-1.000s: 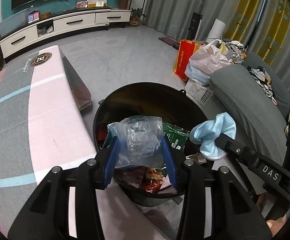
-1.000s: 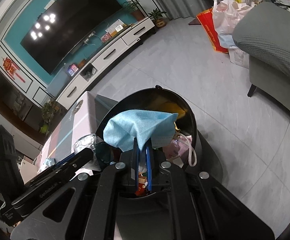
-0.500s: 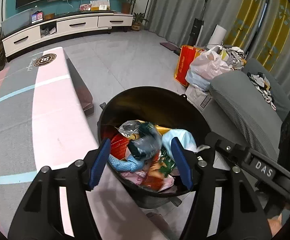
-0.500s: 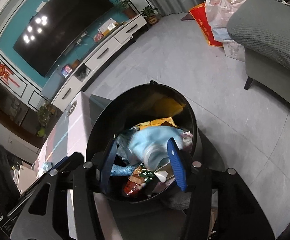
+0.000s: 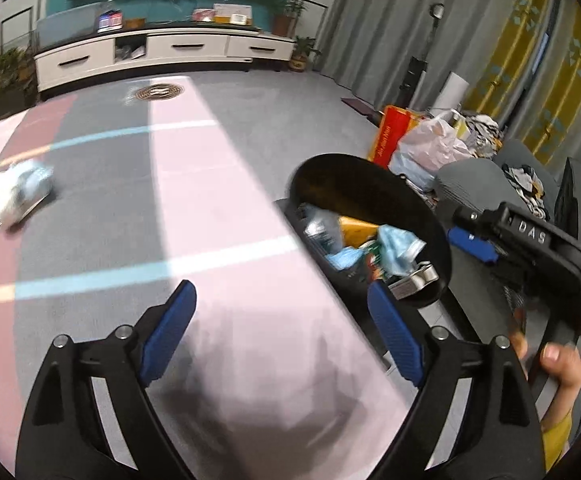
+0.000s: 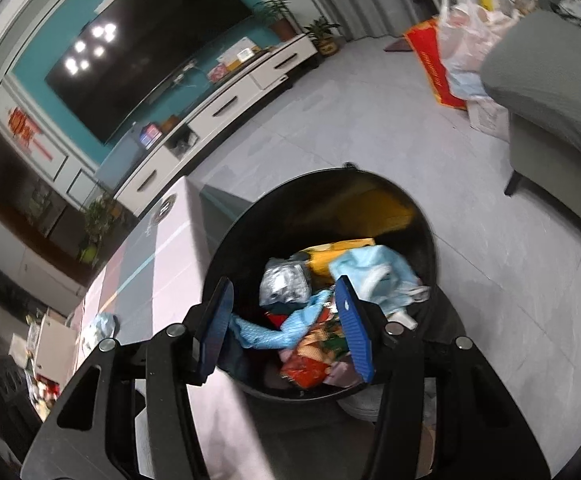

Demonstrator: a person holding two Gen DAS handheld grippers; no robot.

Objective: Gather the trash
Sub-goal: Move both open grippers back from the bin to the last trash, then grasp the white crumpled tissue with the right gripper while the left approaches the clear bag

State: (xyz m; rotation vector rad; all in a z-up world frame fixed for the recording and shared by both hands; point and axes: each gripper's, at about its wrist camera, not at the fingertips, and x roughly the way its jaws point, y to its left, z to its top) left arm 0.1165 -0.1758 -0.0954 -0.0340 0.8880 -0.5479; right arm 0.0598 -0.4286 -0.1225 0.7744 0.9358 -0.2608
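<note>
A black round trash bin (image 6: pixel 426 224) stands beside the table and holds wrappers, a clear bag and a light blue mask (image 6: pixel 378 276). It also shows in the left wrist view (image 5: pixel 370 188). My left gripper (image 5: pixel 282 336) is open and empty over the pink and grey tablecloth (image 5: pixel 210 208). My right gripper (image 6: pixel 286 328) is open and empty above the bin's near rim; it also shows in the left wrist view (image 5: pixel 474 240). A crumpled white and blue piece of trash (image 5: pixel 14 192) lies on the table at the far left, also seen small in the right wrist view (image 6: pixel 100 326).
A grey sofa (image 6: pixel 550 92) stands right of the bin. Plastic bags and a red bag (image 5: pixel 422 144) sit on the floor behind it. A white TV cabinet (image 5: pixel 162 52) lines the far wall. Boxes and clutter (image 6: pixel 46 352) stand past the table's far end.
Both grippers opened and dropped the clear bag and the blue mask into the bin. My left gripper then swung left, back over the table; my right stays over the bin.
</note>
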